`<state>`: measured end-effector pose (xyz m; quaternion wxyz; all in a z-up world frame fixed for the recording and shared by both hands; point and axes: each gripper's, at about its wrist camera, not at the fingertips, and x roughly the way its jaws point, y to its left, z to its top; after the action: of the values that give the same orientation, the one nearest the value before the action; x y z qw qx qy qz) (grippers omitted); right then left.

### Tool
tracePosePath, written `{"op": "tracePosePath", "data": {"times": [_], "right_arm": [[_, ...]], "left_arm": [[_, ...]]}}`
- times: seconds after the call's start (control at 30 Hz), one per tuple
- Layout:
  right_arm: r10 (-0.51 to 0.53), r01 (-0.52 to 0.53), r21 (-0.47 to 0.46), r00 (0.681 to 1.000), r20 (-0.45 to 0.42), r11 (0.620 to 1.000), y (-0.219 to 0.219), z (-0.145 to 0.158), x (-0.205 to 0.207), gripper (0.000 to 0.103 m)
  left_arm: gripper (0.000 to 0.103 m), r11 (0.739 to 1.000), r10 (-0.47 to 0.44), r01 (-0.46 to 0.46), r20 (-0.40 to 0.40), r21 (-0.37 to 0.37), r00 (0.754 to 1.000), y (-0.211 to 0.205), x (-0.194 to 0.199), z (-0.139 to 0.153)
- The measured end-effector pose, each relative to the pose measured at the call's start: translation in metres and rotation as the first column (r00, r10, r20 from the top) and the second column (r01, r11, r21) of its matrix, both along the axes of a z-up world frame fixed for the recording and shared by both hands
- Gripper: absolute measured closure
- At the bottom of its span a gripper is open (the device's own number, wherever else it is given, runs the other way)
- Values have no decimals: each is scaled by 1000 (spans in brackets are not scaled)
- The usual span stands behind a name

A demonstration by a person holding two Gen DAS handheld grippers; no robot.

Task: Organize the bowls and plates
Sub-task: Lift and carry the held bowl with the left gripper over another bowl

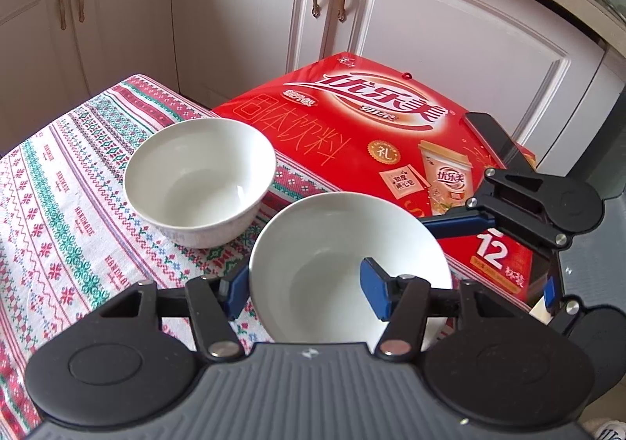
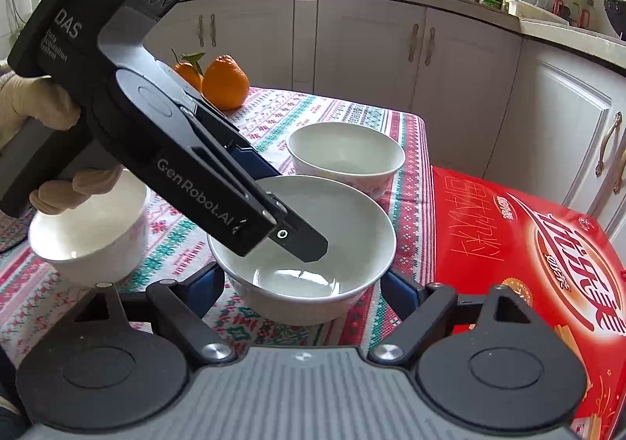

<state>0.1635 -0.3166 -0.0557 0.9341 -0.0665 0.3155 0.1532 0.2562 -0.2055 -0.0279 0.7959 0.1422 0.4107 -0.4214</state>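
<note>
Two grippers at one white bowl (image 1: pixel 344 267): my left gripper (image 1: pixel 309 289) clamps its rim (one finger inside), my right gripper (image 2: pixel 301 283) spread wide around it.

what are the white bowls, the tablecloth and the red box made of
White bowls: likely glazed ceramic, going by the glossy surface with window glints.
Tablecloth: woven or cross-stitch style fabric, matte, with a visible stitch pattern.
Red box: printed cardboard, slightly glossy, with crisp folded edges.
</note>
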Motion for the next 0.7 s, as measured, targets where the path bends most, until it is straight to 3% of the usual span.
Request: {"op": "tracePosePath", "data": {"times": [0.7], "right_arm": [[113, -113, -4, 992, 62, 994, 51, 47, -43, 13]], "left_arm": [[45, 992, 113, -109, 69, -56, 991, 70, -51, 51]]}}
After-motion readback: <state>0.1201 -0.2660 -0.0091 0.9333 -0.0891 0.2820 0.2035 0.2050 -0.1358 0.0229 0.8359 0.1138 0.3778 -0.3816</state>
